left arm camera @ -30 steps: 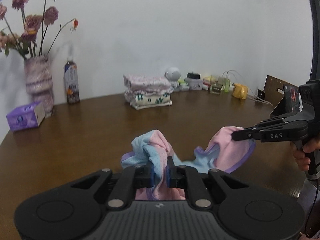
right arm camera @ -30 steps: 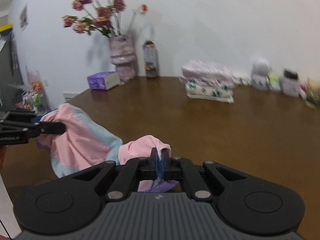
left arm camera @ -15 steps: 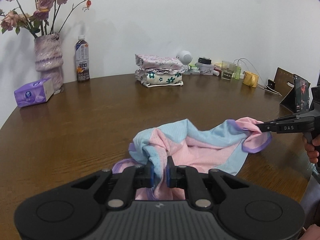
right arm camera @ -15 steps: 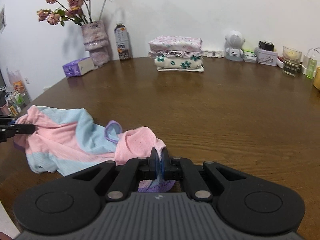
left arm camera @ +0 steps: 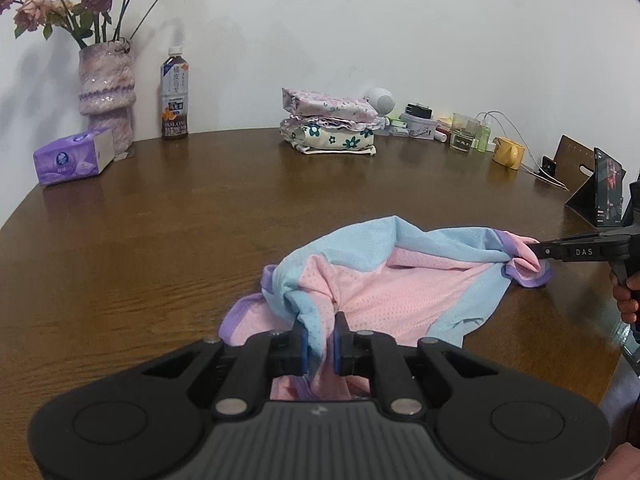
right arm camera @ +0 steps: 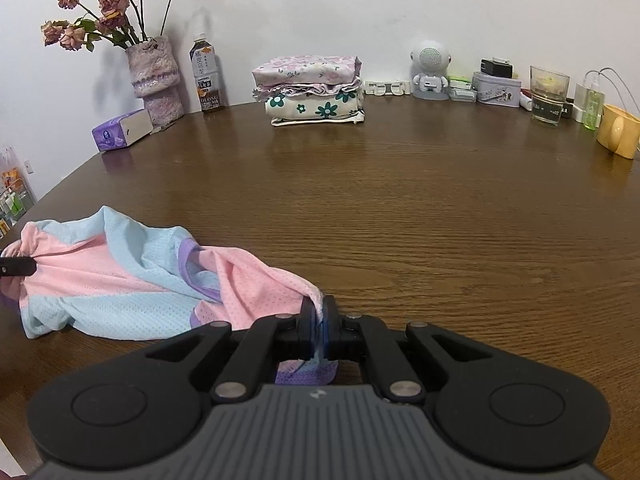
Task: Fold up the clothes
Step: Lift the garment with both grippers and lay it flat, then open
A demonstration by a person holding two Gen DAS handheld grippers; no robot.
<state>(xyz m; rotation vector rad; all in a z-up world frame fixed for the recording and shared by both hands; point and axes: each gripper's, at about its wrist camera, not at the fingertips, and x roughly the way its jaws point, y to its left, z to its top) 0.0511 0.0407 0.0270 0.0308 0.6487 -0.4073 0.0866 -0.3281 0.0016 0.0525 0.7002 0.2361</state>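
Note:
A pink and light-blue mesh garment (left arm camera: 400, 284) with purple trim lies spread near the front edge of the brown wooden table (left arm camera: 200, 208). My left gripper (left arm camera: 320, 338) is shut on one bunched end of it. My right gripper (right arm camera: 319, 322) is shut on the other end, and its fingers (left arm camera: 560, 249) show at the right of the left wrist view. The garment (right arm camera: 120, 284) stretches between the two grippers and rests on the table. The left gripper's tip (right arm camera: 16, 266) shows at the left edge of the right wrist view.
A stack of folded clothes (left arm camera: 330, 122) stands at the back by the wall. A vase of flowers (left arm camera: 106, 92), a drink bottle (left arm camera: 175, 94) and a purple tissue box (left arm camera: 72, 156) stand back left. A glass, yellow mug (right arm camera: 618, 130), small speaker (right arm camera: 430, 70) and stand (left arm camera: 596, 184) are to the right.
Both grippers have moved apart and down. The garment, bunched and lifted a second ago, now lies stretched out on the table between them.

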